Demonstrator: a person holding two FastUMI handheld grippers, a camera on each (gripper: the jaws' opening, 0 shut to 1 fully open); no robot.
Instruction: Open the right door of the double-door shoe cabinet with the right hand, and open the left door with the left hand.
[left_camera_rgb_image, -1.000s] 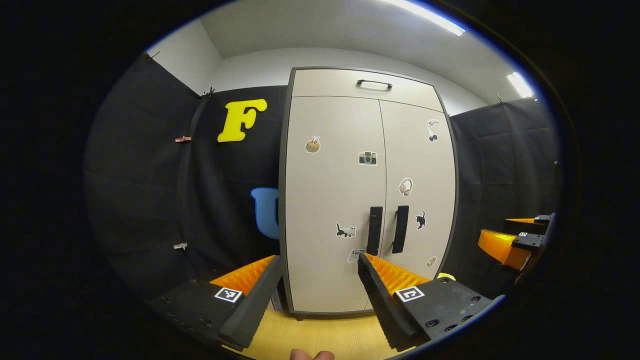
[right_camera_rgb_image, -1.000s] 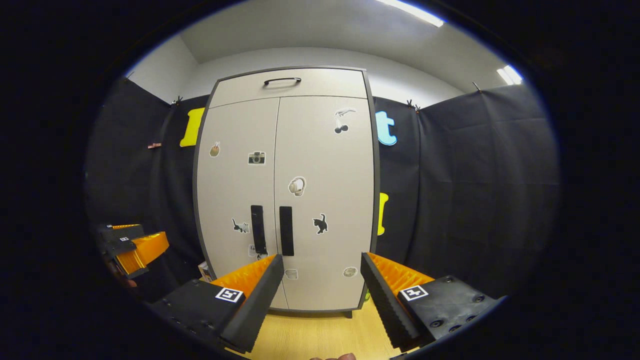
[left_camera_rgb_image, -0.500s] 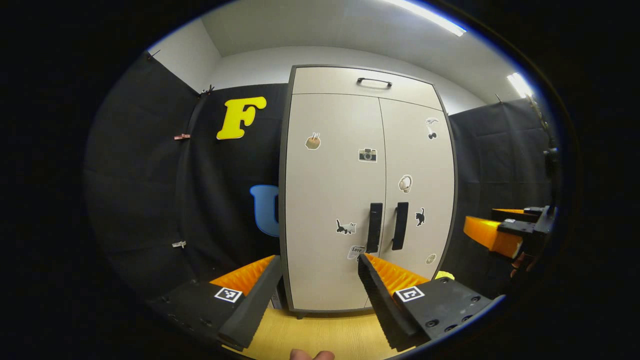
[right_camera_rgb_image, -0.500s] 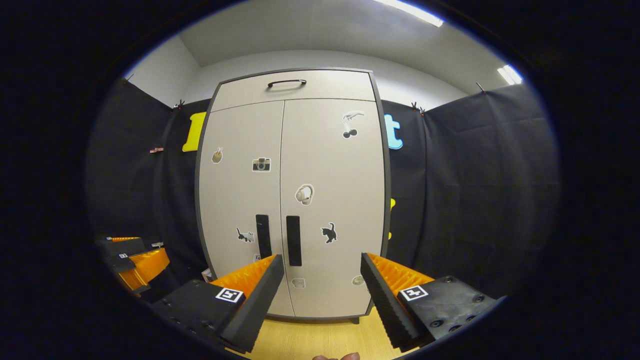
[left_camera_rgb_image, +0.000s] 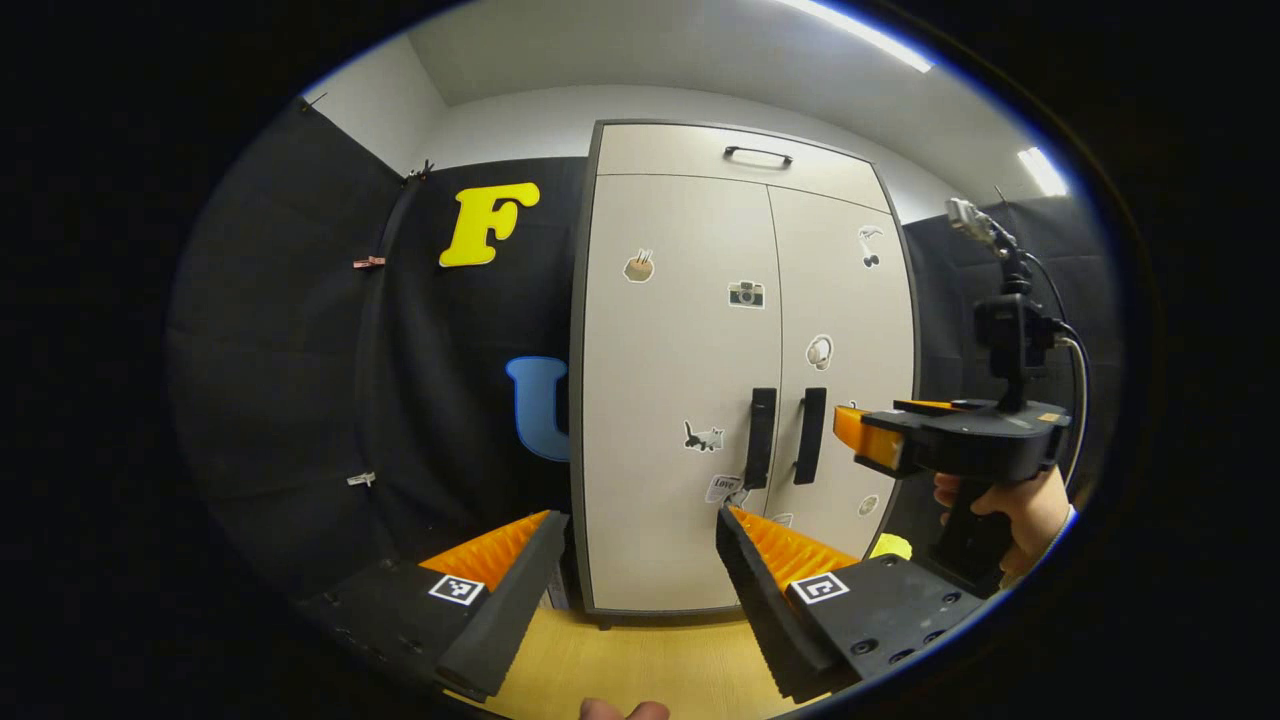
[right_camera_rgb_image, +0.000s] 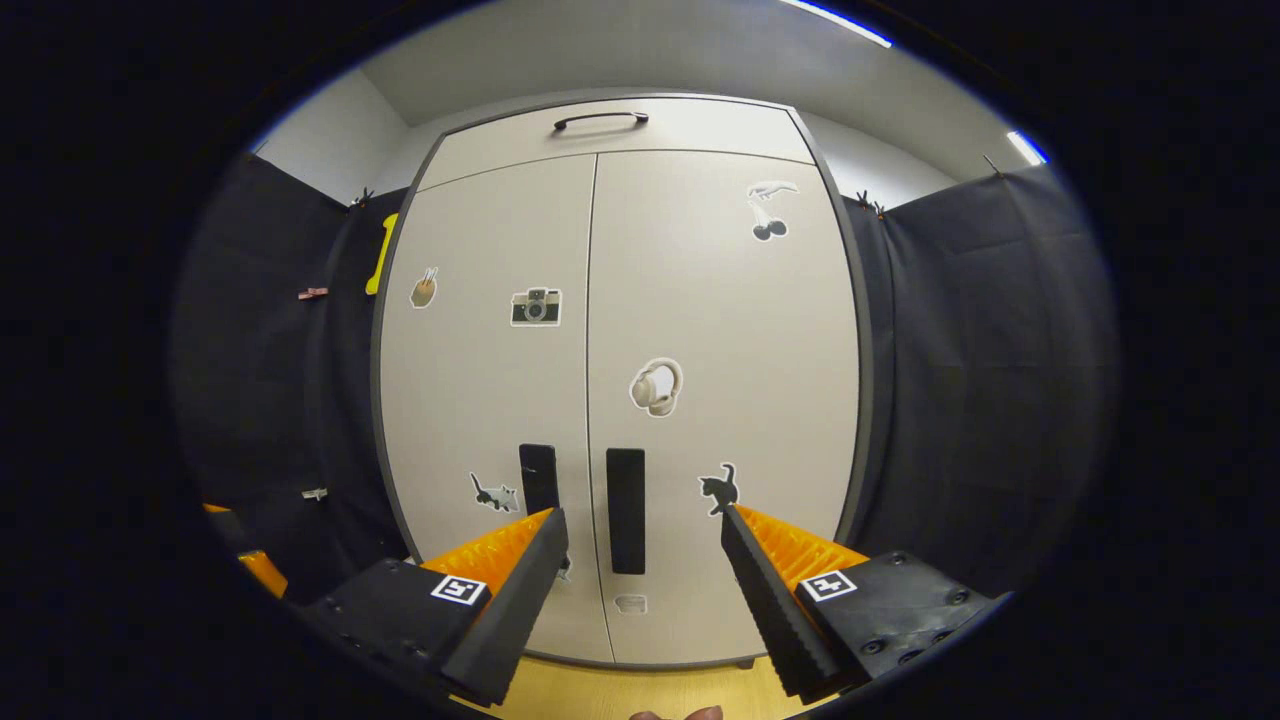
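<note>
You are facing the tall beige double-door shoe cabinet with a dark grey frame (right_camera_rgb_image: 720, 330), which is standing on the pale wooden floor (left_camera_rgb_image: 640, 665) against the black cloth wall; both of its doors are sitting flush and closed. Your right gripper (right_camera_rgb_image: 640, 560) is pointing straight at the seam between the doors, its fingers spread wide apart and gripping nothing. The black vertical bar handle of the right door (right_camera_rgb_image: 626, 510) is showing in the gap between those fingers, not touching either one. The black vertical bar handle of the left door (right_camera_rgb_image: 539, 478) is just beside it, partly hidden behind your right gripper's left finger. Your left gripper (left_camera_rgb_image: 640, 560) is hanging farther from the cabinet, its fingers also wide apart and empty. In the left gripper view you are seeing the right gripper from the side, held by your right hand (left_camera_rgb_image: 1015, 505) and aimed toward the right door, near its handle but apart from it.
</note>
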